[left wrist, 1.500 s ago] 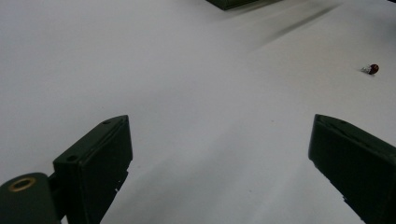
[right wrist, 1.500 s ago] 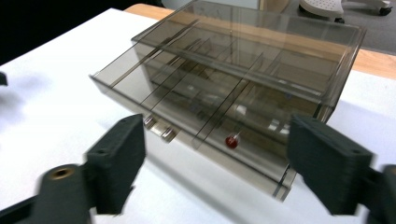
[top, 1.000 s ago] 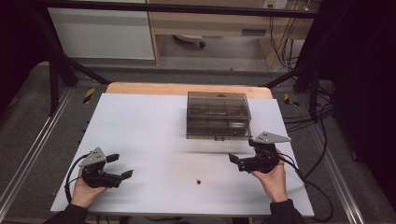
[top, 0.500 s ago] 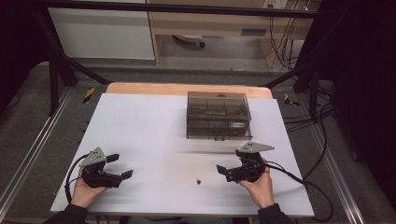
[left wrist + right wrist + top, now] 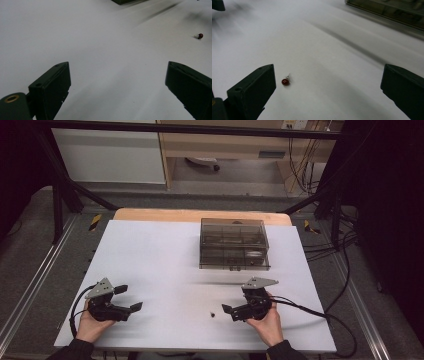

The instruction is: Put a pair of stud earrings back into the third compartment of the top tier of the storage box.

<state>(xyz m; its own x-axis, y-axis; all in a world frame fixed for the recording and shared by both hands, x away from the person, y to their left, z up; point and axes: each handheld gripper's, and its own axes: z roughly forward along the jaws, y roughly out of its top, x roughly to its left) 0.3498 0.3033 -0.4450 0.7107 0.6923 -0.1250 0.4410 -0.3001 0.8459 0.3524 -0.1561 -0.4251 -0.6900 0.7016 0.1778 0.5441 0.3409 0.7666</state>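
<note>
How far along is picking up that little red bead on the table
Early stage. Done: the right gripper sits low over the white table beside the small red bead, jaws wide open. In hand: lining up on the bead, which lies just inside one jaw, not yet gripped. Left: closing on it and probably carrying it to the smoky plastic compartment box. The left gripper rests open, apart.

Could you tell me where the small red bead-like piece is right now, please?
In the high view the small red bead-like piece lies on the white table, just left of the right tool, nearer the person than the smoky transparent plastic box.
</note>
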